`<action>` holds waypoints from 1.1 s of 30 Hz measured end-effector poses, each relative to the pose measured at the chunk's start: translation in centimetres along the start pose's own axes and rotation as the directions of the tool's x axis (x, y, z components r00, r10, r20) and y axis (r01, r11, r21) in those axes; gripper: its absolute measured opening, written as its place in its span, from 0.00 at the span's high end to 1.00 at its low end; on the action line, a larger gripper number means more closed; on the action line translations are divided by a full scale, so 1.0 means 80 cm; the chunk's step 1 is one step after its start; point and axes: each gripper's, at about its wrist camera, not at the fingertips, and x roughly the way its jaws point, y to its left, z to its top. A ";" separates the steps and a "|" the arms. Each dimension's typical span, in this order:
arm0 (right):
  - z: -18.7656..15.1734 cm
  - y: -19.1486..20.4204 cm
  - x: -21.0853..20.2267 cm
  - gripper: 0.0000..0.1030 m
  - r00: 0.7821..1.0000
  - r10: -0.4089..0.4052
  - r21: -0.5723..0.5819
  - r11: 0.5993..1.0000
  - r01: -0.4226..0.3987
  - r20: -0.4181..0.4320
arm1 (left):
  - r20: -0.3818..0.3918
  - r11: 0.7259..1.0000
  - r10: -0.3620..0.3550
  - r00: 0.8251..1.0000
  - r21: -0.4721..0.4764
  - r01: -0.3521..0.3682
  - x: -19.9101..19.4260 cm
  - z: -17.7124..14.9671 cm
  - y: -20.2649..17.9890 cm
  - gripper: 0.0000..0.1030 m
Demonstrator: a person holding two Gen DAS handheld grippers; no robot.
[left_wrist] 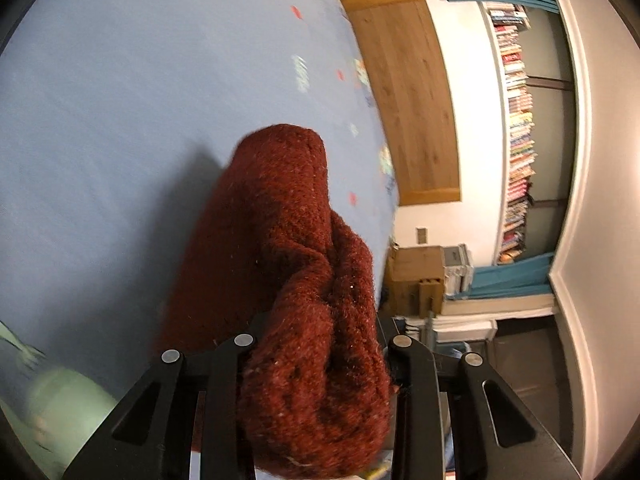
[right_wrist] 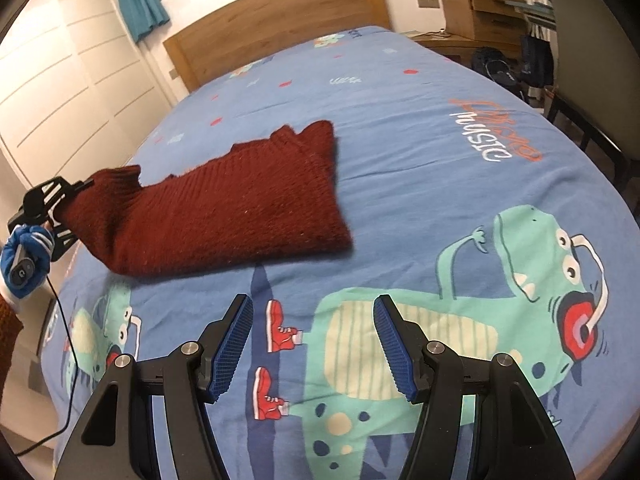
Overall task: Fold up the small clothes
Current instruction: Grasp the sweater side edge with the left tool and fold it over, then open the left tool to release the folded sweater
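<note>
On the bed (right_wrist: 400, 128), over a blue cover printed with green dinosaurs, lies one dark red knitted sweater (right_wrist: 240, 200), the only garment I can see. Its far part rests flat on the cover, while the near end is lifted off at the bed's left edge, pinched in the left gripper (right_wrist: 60, 204), whose jaws are narrow and clamped on the bunched wool; a hand (right_wrist: 26, 260) in a blue glove holds that tool. From the left wrist view the sweater (left_wrist: 304, 280) fills the gap between the black fingers of that gripper (left_wrist: 320, 344). One more gripper, the right (right_wrist: 314, 344), hovers over the cover with its two blue pads (right_wrist: 232, 352) moderately apart and nothing between them. I count two dinosaurs in full sight and two red sneakers (right_wrist: 276, 368). Beside the big dinosaur the print reads "MUSIC", upside down, under an orange word I cannot make out.
</note>
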 end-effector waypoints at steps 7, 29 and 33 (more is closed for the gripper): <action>0.005 -0.030 -0.019 0.37 0.999 0.003 0.035 0.999 -0.004 0.035 | -0.096 0.995 -0.087 0.991 0.035 0.091 0.063 -0.038 -0.060 0.75; -0.030 -0.125 -0.054 0.37 0.998 -0.023 0.173 0.985 0.012 0.065 | -0.322 0.932 0.179 0.930 0.357 -0.056 0.219 -0.235 -0.101 0.75; -0.033 -0.133 -0.051 0.37 0.998 -0.016 0.194 0.981 0.003 0.066 | -0.313 0.866 0.313 0.897 0.481 -0.135 0.244 -0.295 -0.098 0.74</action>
